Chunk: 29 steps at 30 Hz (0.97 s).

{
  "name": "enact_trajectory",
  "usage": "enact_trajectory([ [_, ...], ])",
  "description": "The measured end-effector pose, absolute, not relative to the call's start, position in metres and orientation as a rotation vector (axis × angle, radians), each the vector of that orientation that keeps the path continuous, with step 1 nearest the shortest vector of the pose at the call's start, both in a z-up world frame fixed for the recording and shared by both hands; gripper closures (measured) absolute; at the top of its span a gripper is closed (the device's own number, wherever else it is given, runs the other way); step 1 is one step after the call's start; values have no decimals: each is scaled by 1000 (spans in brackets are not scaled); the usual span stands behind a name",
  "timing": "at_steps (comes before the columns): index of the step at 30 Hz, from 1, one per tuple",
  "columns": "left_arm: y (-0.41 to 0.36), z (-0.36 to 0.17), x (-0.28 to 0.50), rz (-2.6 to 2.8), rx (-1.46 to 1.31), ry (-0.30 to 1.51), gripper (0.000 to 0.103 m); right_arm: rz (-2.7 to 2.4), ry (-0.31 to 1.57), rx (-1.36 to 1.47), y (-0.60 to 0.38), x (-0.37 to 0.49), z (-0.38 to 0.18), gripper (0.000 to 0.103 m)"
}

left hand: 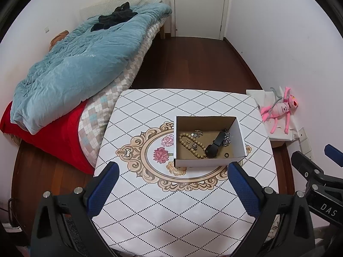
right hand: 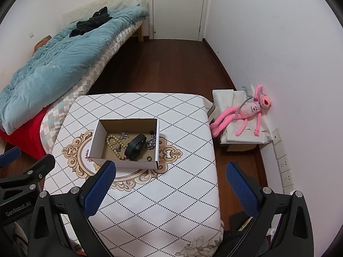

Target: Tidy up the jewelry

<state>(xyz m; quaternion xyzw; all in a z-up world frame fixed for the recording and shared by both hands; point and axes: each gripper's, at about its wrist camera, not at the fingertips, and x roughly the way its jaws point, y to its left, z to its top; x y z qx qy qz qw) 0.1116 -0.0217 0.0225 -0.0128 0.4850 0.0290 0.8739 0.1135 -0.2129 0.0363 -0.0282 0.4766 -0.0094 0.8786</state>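
- Nearest the lens, the left tongs [left hand: 172, 169] hung spread wide above the near part of the desk [left hand: 171, 203], pinching nothing, blue pads [left hand: 103, 190] facing each other.
- Right tongs [right hand: 170, 169] were likewise spread and empty, one finger over the desk's patterned cloth, the other out past its right edge above the floor.
- Each tool showed at the margin of the other's view, side by side and apart.
- Beyond the fingertips, a white cardboard box [left hand: 199, 162] sat open-topped on the desk's ornate floral medallion [left hand: 137, 147].
- Inside the box lay the jewelry: a tan bead bracelet [left hand: 188, 143] along the left part of the floor, a black wristband [left hand: 214, 147] lying slantwise at the middle, a silver chain cluster [left hand: 226, 138] against the right wall, small silvery pieces [left hand: 198, 133] near the back, and a small dark ring [left hand: 226, 155] near the front right corner.
- Left of the desk stood a bed with a blue quilt [left hand: 75, 68], a dark garment [left hand: 113, 18] on top, and a red blanket [left hand: 53, 137] underneath.
- Right of the desk, a pink plush toy [right hand: 246, 111] lay on a white-covered stand by the wall.
- Farthest off, a white door [right hand: 178, 8] was shut.
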Motion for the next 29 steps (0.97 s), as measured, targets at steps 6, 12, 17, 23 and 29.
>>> enact_trajectory([
  [6,-21,23,111,59,-28,1010,0,-14,994,-57,-213,114,38,0],
  [12,-21,24,111,58,-27,1010,0,-12,993,-59,-212,114,38,0],
  [17,-21,24,112,59,-27,1010,0,-12,991,-58,-211,114,39,0],
  [23,-20,23,111,57,-28,1011,0,-12,992,-58,-212,114,38,0],
  [29,-18,26,112,59,-32,1005,0,-12,991,-60,-211,114,39,0],
])
